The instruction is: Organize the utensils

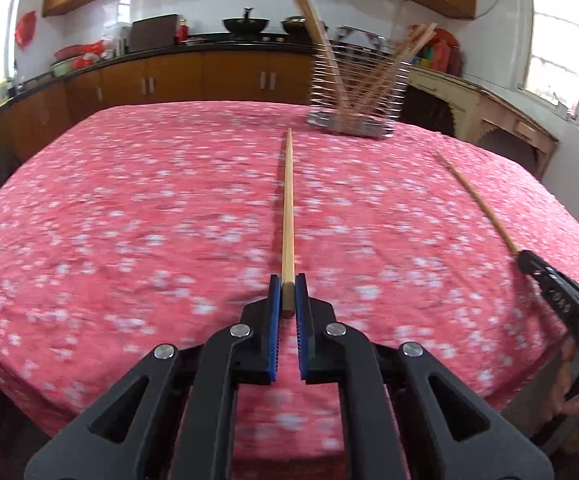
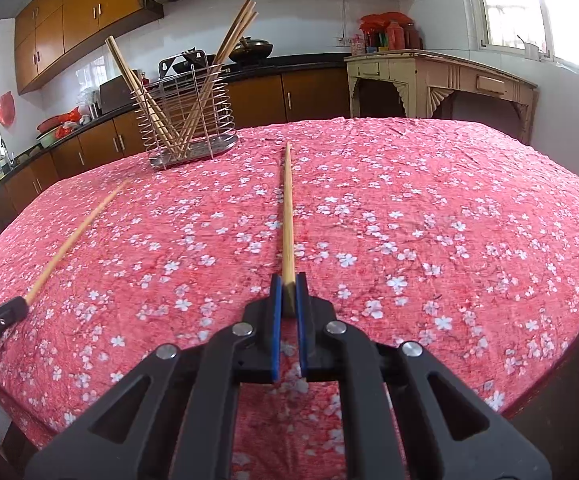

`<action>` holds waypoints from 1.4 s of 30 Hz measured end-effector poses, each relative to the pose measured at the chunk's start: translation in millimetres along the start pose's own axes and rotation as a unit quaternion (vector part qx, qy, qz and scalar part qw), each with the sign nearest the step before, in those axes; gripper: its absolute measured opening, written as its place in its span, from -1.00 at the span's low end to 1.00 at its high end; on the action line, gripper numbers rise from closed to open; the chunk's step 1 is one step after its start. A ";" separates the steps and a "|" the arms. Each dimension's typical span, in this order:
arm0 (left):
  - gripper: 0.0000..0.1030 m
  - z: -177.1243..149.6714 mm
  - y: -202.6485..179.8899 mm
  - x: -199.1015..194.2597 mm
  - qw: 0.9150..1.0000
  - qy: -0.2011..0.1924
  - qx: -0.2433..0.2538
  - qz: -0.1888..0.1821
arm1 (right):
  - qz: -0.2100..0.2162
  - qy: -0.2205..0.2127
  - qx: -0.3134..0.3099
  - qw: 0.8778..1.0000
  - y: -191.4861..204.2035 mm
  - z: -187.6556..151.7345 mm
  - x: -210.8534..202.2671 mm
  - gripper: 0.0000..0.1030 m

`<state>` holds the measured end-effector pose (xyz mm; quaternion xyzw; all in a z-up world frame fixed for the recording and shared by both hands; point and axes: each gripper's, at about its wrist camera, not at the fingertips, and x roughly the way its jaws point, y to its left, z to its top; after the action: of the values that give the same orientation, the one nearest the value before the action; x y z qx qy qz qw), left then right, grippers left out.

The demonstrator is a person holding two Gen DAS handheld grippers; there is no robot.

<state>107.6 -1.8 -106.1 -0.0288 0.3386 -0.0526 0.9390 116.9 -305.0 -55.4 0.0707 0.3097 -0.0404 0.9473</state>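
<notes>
2 chopsticks: 1 (image 1: 288, 216) clamped between left gripper (image 1: 288, 300) pads, other (image 2: 287, 216) between right gripper (image 2: 288, 296) pads.

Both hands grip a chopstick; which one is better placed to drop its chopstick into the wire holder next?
Probably the right tool: its view is sharp, its chopstick aims just beside the holder. The left view is blurred.

Black hand-held gripper (image 1: 288, 298); blue ribbed pads (image 1: 275, 320); silver screws (image 1: 241, 330).

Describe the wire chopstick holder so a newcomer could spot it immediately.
Start at the table with the pink floral tablecloth. At its far edge, toward the kitchen counter, stands the wire chopstick holder: a metal coil basket on an oval steel base. It is the only upright thing on the cloth, with wooden chopsticks fanning out of it.
</notes>
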 end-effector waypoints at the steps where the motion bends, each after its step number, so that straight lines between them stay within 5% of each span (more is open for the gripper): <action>1: -0.86 2.5 5.8 0.7 1.000 0.000 -0.003 0.005 | 0.000 -0.001 0.001 1.000 -0.2 0.0 0.3 -0.85; 14: -0.78 2.3 20.8 1.8 1.000 -0.013 -0.024 0.005 | -0.004 -0.007 0.001 1.000 0.0 -0.9 2.0 -0.84; 19: -0.50 1.4 20.4 -2.2 0.999 -0.020 -0.026 0.007 | -0.004 -0.007 0.002 1.000 -0.8 -1.9 2.2 -0.84; 33: -0.51 5.0 15.8 3.5 0.999 -0.018 -0.021 0.020 | -0.010 -0.013 0.001 1.000 1.0 -4.0 3.0 -0.84; 37: -0.86 5.4 18.2 4.8 0.999 -0.017 -0.021 0.020 | -0.012 -0.017 -0.005 1.000 1.9 -5.0 3.1 -0.84; 42: -0.86 10.5 27.3 -1.9 1.000 -0.015 -0.014 0.004 | -0.007 -0.022 -0.005 1.000 -1.4 -1.0 -2.5 -0.85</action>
<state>115.1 25.8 -99.2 -0.0416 0.3253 -0.0441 0.9437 114.1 -306.2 -54.9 0.0633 0.2897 -0.0472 0.9539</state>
